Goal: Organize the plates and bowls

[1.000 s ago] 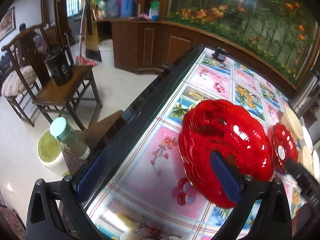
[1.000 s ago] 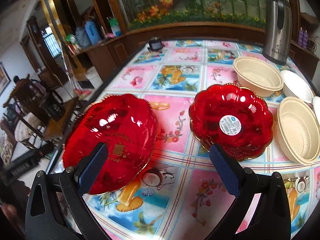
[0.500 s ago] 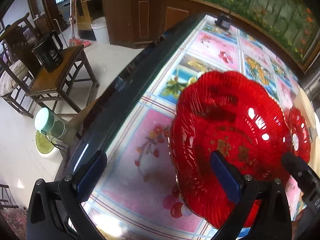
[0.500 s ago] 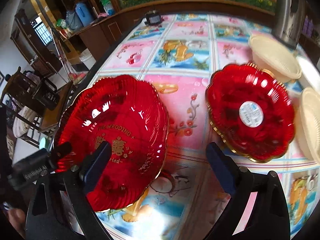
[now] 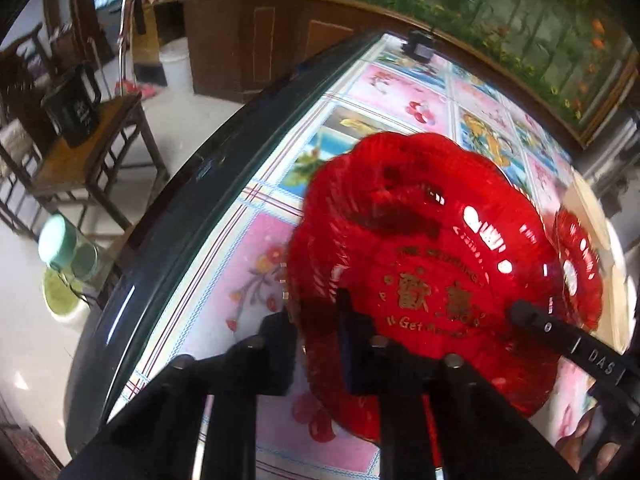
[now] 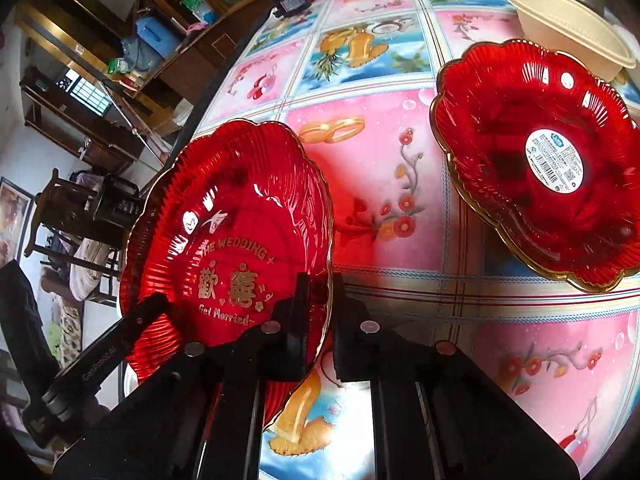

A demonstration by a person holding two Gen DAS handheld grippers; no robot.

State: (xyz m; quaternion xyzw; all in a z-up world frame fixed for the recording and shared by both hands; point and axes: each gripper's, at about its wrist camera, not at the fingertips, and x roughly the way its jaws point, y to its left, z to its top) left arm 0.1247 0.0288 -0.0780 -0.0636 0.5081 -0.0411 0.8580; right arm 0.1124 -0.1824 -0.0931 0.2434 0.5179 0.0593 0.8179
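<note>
- Our left gripper (image 5: 316,320) has its fingers pinched on the left rim of the red wedding plate (image 5: 424,264), one finger outside and one over the inner face
- Our right gripper (image 6: 320,308) is pinched on the opposite, right rim of the same plate (image 6: 228,240), so both tools clamp it at once
- The plate sits tilted at the near left part of the table (image 6: 372,184), its left rim overhanging the dark table edge (image 5: 208,184); we cannot tell whether its underside touches the cloth
- We judge the step in hand to be lifting this plate, most likely to stack it on the second red plate (image 6: 540,160), which lies to the right with a white label in its middle
- The next move calls for both grips rising level together, then travelling right and lowering so the scalloped rims line up
- Open tablecloth lies between the two plates, so the path to the right looks free
- A cream bowl (image 6: 568,28) stands just beyond the second plate, touching or nearly touching its far rim; we should not overshoot far
- To the left the table drops off to the floor, with a wooden chair (image 5: 92,160) and a mint-lidded bottle (image 5: 60,248) below, so a slip on that side would cost us the plate
</note>
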